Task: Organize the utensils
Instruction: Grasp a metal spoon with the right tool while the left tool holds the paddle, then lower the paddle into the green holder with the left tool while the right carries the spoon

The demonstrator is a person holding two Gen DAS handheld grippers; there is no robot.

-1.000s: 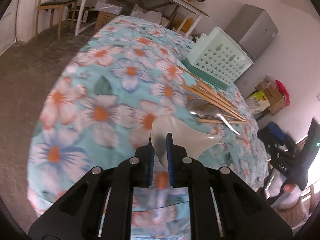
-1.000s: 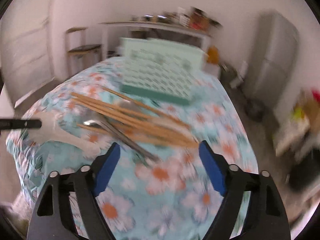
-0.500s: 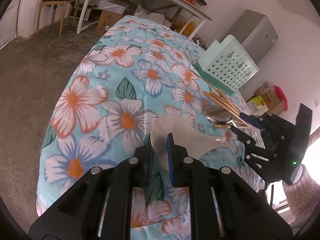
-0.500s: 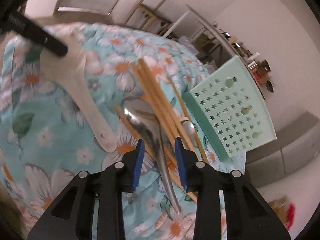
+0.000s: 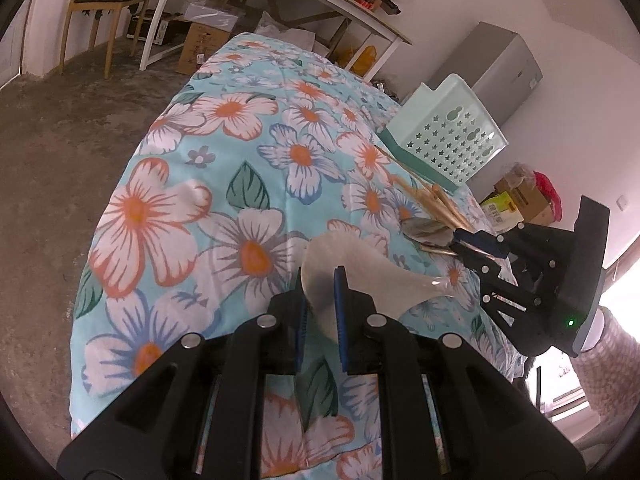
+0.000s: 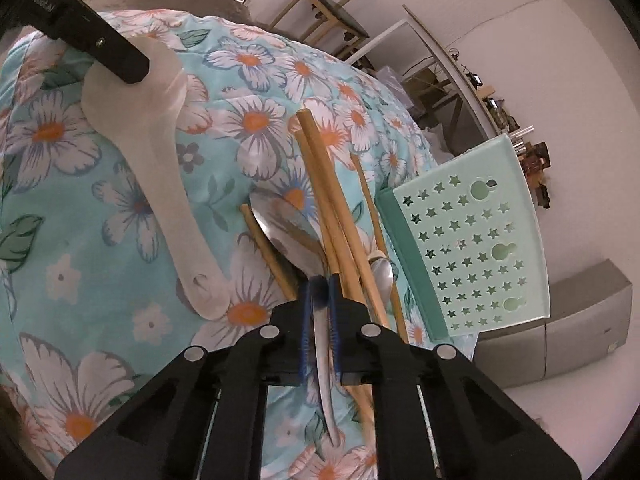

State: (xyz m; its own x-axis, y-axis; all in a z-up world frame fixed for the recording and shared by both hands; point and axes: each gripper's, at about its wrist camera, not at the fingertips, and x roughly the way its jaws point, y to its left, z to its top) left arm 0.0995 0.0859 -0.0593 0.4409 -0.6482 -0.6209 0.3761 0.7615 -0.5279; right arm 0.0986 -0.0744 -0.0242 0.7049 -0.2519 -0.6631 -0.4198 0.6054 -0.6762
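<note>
My left gripper (image 5: 320, 276) is shut on the wide head of a translucent white rice paddle (image 5: 360, 272), whose handle points right over the floral tablecloth (image 5: 240, 160). The right wrist view shows the same paddle (image 6: 160, 152), its head pinched by the left gripper (image 6: 120, 64). My right gripper (image 6: 320, 282) sits low over a pile of wooden chopsticks (image 6: 332, 200). Its jaws are closing on the handle of a metal spoon (image 6: 288, 232), and the pads touch it. A smaller spoon (image 6: 382, 276) lies among the sticks. The left wrist view has the right gripper (image 5: 460, 240) at the pile.
A mint-green basket (image 6: 460, 240) with star holes lies just beyond the chopsticks. The tablecloth's left edge drops to the floor. A wooden chair (image 5: 108, 0), a cluttered white table (image 5: 320, 4), a grey cabinet (image 5: 500, 60) and cardboard boxes (image 5: 520, 196) stand around.
My right gripper rolled, dropped onto the utensil pile and narrowed its wide-open jaws around the metal spoon's handle. The left gripper kept its hold on the paddle and shifted slightly.
</note>
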